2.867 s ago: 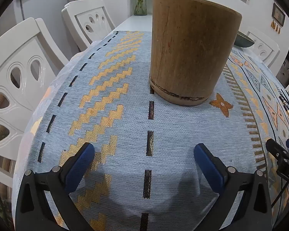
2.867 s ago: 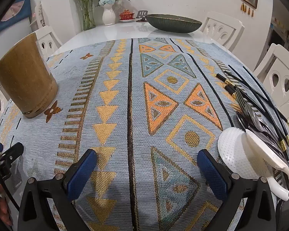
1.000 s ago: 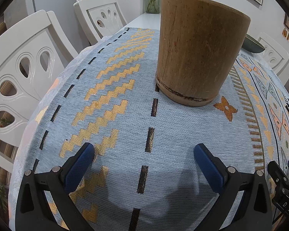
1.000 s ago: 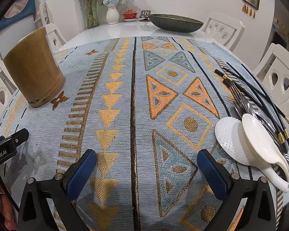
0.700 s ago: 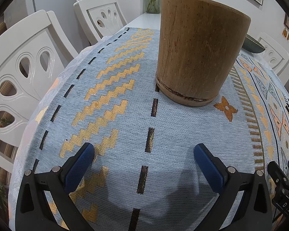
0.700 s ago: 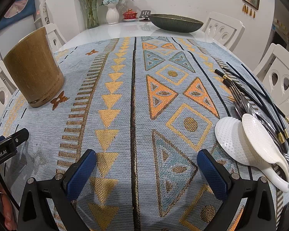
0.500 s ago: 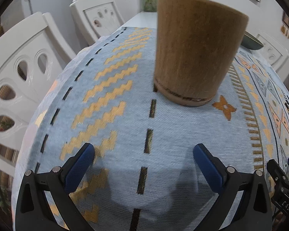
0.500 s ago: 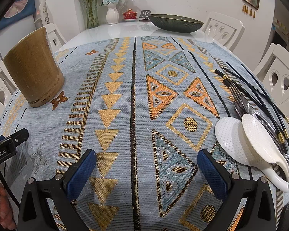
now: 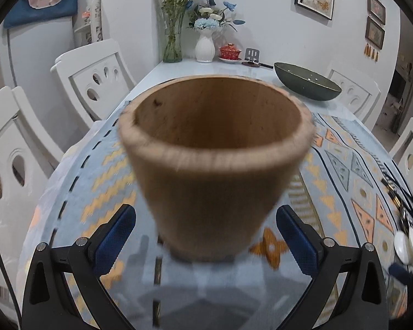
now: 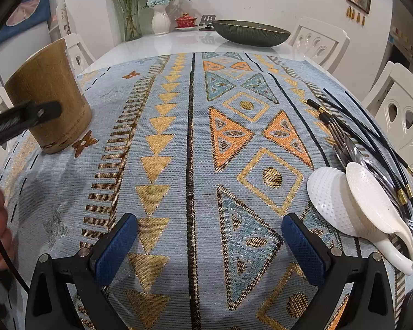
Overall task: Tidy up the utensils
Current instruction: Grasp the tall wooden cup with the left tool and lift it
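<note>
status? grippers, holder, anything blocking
Left gripper open, straddling the wooden holder, no contact visible. Right gripper open, empty, above the cloth. Utensil pile untouched at right. Nothing in the way.

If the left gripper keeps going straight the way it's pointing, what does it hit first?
Most likely the wooden cup. It stands dead ahead of the open left gripper, between the lines of the two fingers. The picture is blurred, so the remaining gap is unclear.
</note>
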{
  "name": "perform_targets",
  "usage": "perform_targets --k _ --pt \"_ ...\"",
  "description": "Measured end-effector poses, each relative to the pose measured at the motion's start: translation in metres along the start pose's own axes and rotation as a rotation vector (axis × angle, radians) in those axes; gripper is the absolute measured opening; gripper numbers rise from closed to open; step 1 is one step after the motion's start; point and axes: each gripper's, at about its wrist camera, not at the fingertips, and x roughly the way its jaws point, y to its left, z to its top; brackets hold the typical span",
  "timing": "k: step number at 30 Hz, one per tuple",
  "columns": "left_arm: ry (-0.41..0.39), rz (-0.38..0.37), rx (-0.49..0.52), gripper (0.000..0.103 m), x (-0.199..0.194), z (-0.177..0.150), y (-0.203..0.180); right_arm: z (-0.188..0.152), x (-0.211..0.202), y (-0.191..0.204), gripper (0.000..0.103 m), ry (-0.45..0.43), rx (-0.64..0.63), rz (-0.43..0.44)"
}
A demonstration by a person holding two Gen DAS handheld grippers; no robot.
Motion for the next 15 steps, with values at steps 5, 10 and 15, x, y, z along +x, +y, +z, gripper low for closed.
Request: perform_targets --k 5,10,15 --pt "0.003 -0.028 -0.022 0.097 0.0099 0.0025 0.0011 -0.0011 -0.0011 0.0005 0.103 0.0 0.0 0.0" --pt "-0.01 -0.026 -0.013 0.096 0.0082 0.0012 0.0014 -0.0019 -0.0019 0.0012 0.103 0.001 0.0 0.001" --pt "-0.01 -0.041 0.004 0.095 0.0017 -0.0015 0.0024 -0.0031 -0.003 0.0021 0.103 0.001 -0.001 -0.001"
